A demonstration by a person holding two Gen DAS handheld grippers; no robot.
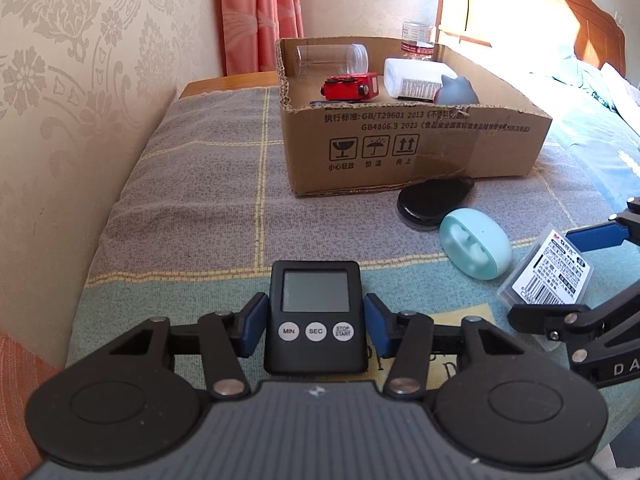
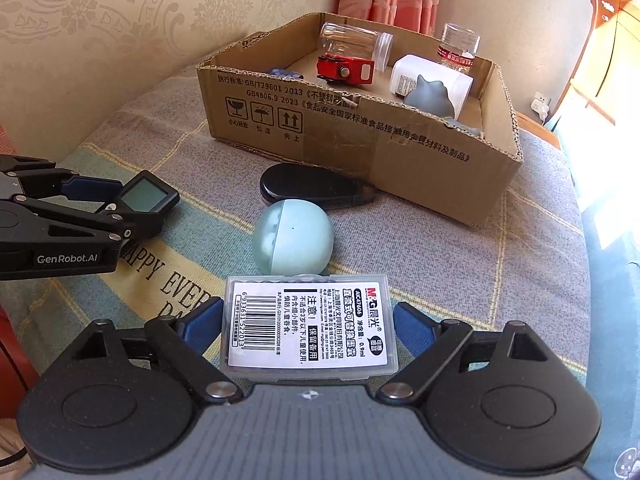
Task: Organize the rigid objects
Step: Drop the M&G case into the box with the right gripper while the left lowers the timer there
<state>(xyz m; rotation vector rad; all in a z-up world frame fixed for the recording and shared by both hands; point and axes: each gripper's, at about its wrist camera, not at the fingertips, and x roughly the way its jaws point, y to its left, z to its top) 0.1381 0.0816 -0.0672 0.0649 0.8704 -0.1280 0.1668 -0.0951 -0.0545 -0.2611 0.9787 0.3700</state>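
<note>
Midway through a tidy-up on a blanket-covered bed (image 1: 192, 184), the left gripper (image 1: 316, 326) is closing its jaws on a black digital timer (image 1: 316, 316), blue pads pressing both of its sides, well in front of the cardboard box (image 1: 400, 148). The right gripper (image 2: 308, 330) is straddling a clear plastic refill case (image 2: 308, 328) with a barcode label; its jaws are standing slightly wider than the case, with a gap showing on the right side, so that grasp appears not yet made.

Already lying inside the cardboard box are a clear plastic jar (image 2: 352, 46), a red toy vehicle (image 2: 346, 70), a white bottle (image 2: 430, 80) and a grey cat-shaped figure (image 2: 430, 98); a water bottle (image 2: 458, 48) is standing at the box's far wall, inside or behind cannot be told.

Outside, just in front of the box, a black oval case (image 2: 308, 186) and a mint-green rounded case (image 2: 292, 238) are waiting. Judging by this, roughly half the sorting is done, with four items left.
</note>
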